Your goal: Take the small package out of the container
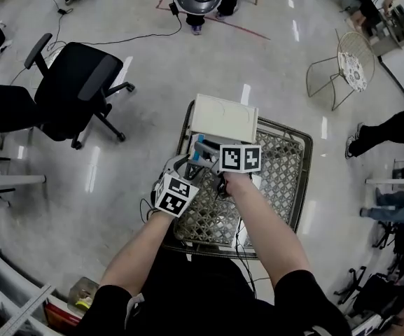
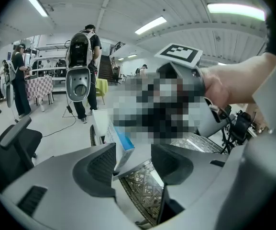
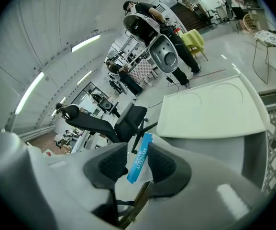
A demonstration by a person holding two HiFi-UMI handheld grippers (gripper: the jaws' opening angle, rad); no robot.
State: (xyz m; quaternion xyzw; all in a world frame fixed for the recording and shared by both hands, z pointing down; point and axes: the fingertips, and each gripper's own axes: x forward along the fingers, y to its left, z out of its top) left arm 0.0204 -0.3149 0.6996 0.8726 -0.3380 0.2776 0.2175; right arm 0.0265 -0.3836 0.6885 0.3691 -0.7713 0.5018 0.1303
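Right gripper (image 3: 138, 163) is clamped on the small blue-and-white cardboard package (image 3: 141, 152), holding it up over the 10 o'clock corner of the grey wire-mesh basket (image 1: 286, 180). Left gripper (image 2: 133, 161) has its jaws wide apart, with the package right by one pad but not squeezed.

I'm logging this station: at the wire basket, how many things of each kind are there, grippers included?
grippers: 2 (left gripper, right gripper)
wire basket: 1
white box: 1
small blue-and-white package: 1, clamped in the right gripper
Total: 5
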